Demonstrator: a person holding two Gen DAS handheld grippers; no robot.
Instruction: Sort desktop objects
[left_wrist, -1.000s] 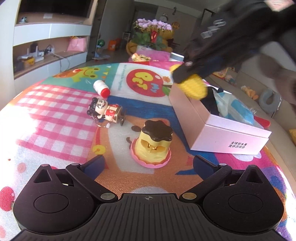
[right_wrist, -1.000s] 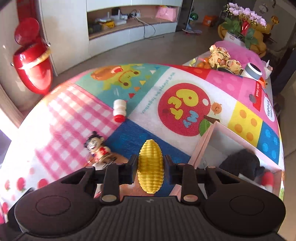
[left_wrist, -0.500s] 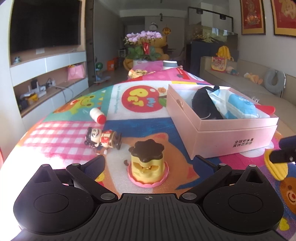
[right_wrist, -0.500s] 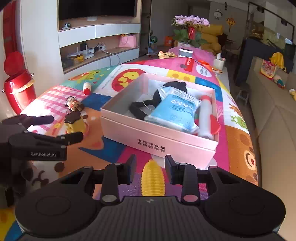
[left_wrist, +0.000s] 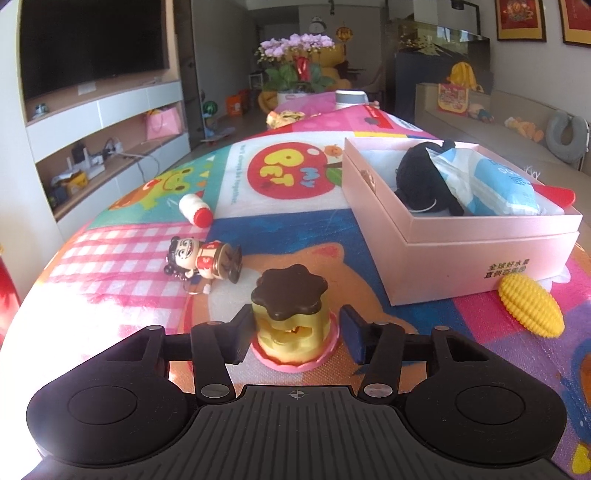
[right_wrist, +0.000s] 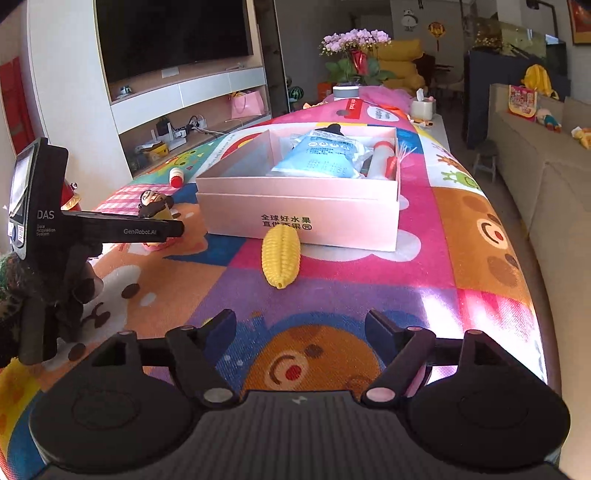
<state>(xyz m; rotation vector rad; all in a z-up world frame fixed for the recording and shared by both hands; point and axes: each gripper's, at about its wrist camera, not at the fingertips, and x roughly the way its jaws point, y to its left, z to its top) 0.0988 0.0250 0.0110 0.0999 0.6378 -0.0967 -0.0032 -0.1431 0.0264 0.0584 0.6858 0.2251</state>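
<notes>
While the left claw (left_wrist: 295, 332) is closing around the pudding toy (left_wrist: 291, 317), its left pad looks to be at the toy's yellow side and the right pad stands just apart from it, so nothing is gripped yet. A good grasp here, I judge, means squeezing the yellow body below the overhanging brown cap, not the pink base flange, and keeping the claw level so the toy does not tip on the soft mat covering the bench (left_wrist: 110, 258). Just beyond the claw and to its left lies a small doll (left_wrist: 201, 258) on its side, and farther out a white bottle (left_wrist: 194, 210) with a red cap; both are clear of the closing pads. Ahead and to the right sits the pink box (left_wrist: 461, 258), already holding a black item and a blue packet, the likely home for the toy, so lift high enough to clear its wall. The right claw (right_wrist: 301, 332) is opening with nothing between its pads; the corn (right_wrist: 280, 254) lies ahead of it on the mat, touching or just short of the box's front wall, outside it.
</notes>
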